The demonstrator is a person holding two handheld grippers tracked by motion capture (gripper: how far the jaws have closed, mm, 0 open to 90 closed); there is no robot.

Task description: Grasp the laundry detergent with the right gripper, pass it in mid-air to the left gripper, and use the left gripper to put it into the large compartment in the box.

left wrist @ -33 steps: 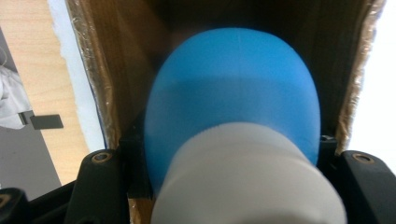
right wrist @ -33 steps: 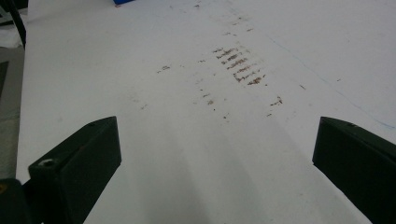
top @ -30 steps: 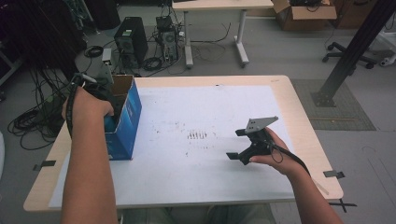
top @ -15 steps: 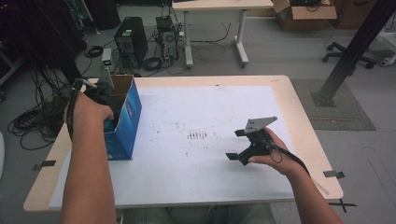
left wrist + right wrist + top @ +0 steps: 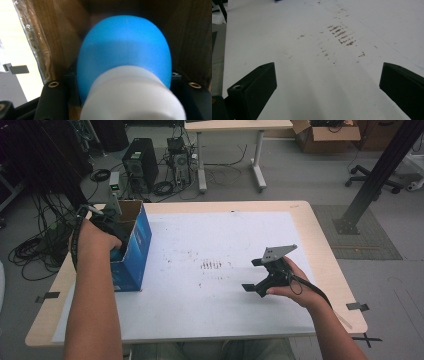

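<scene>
Here, my left gripper (image 5: 117, 100) pinching blue-and-white rounded object (image 5: 125, 57) between jaws, inside blue cardboard box (image 5: 134, 247). My right gripper (image 5: 327, 82) spread wide, nothing between jaws; brown smudges (image 5: 342, 35) ahead on white table sheet (image 5: 287, 50).

A lab: computer towers (image 5: 140, 164), tangled cables (image 5: 35, 251), bare desks (image 5: 235, 126).

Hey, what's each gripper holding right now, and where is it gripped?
The left gripper is shut on a blue and white bottle inside the blue cardboard box, gripping its blue body near the white cap. The right gripper is open over the table, holding nothing.
</scene>
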